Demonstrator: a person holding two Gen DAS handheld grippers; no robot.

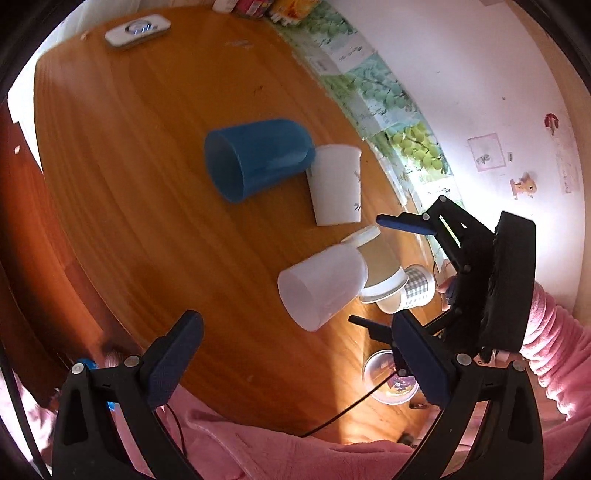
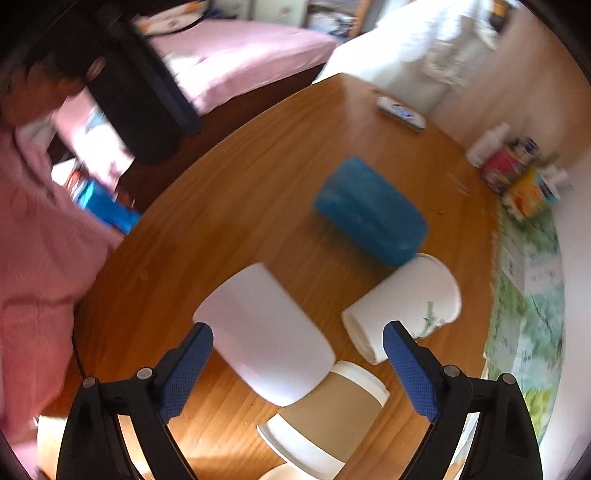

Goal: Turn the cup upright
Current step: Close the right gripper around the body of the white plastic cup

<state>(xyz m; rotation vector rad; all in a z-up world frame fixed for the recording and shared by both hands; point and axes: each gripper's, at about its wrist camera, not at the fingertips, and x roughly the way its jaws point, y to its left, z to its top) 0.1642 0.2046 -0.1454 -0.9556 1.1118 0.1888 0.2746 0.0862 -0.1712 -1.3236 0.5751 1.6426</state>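
Several cups lie on their sides on a round wooden table (image 1: 147,184). A blue cup (image 1: 258,158) (image 2: 373,214) lies farthest. A white paper cup with a leaf print (image 1: 338,184) (image 2: 406,306) touches it. A translucent white cup (image 1: 325,284) (image 2: 266,336) lies against a brown-sleeved paper cup (image 1: 380,266) (image 2: 328,413). A checked cup (image 1: 413,291) lies behind that. My left gripper (image 1: 295,358) is open, above the table's near edge. My right gripper (image 2: 297,365) (image 1: 369,269) is open, over the translucent and brown cups, holding nothing.
A white remote-like device (image 1: 137,29) (image 2: 400,112) lies at the table's far side. Bottles and packets (image 2: 517,173) stand at the edge by the wall. A leaf-print sheet (image 1: 373,92) lines the wall side. A plastic lid (image 1: 391,376) lies below. Pink sleeves (image 1: 258,443) are near.
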